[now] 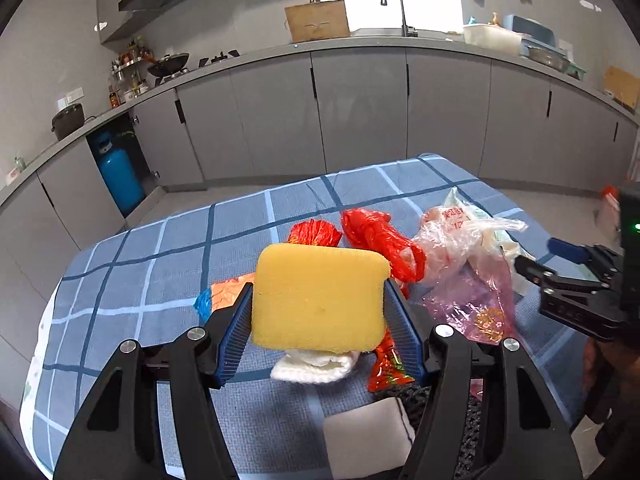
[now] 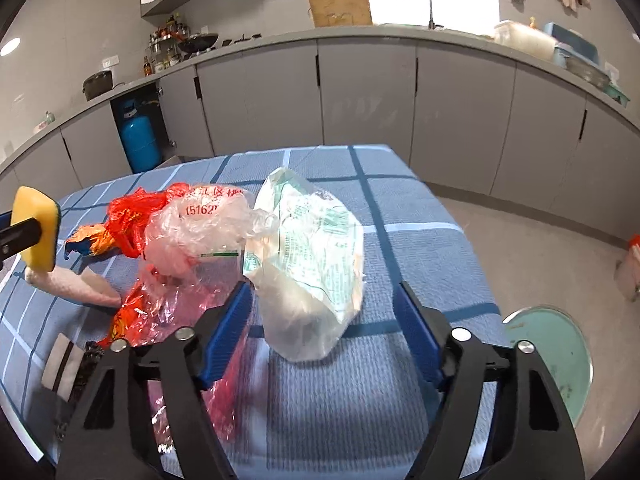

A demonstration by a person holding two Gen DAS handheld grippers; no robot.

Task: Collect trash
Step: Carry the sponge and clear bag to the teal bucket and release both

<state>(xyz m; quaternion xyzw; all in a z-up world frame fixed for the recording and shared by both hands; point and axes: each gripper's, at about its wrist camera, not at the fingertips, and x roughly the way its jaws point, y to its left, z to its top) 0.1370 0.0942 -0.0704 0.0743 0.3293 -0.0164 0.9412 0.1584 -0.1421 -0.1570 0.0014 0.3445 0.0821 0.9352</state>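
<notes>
Left wrist view: left gripper (image 1: 318, 308) clamped on a yellow sponge (image 1: 320, 296), lifted above the blue checked tablecloth (image 1: 160, 248) strewn with red wrappers (image 1: 380, 240). Right wrist view only: right gripper (image 2: 324, 336) part-open around a white printed plastic bag (image 2: 312, 264), left pad (image 2: 228, 332) possibly touching, right pad apart; round bin (image 2: 560, 344) below table edge.

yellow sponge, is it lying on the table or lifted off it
Lifted. The yellow sponge is clamped upright in the left gripper, clear of the blue checked tablecloth.
</notes>
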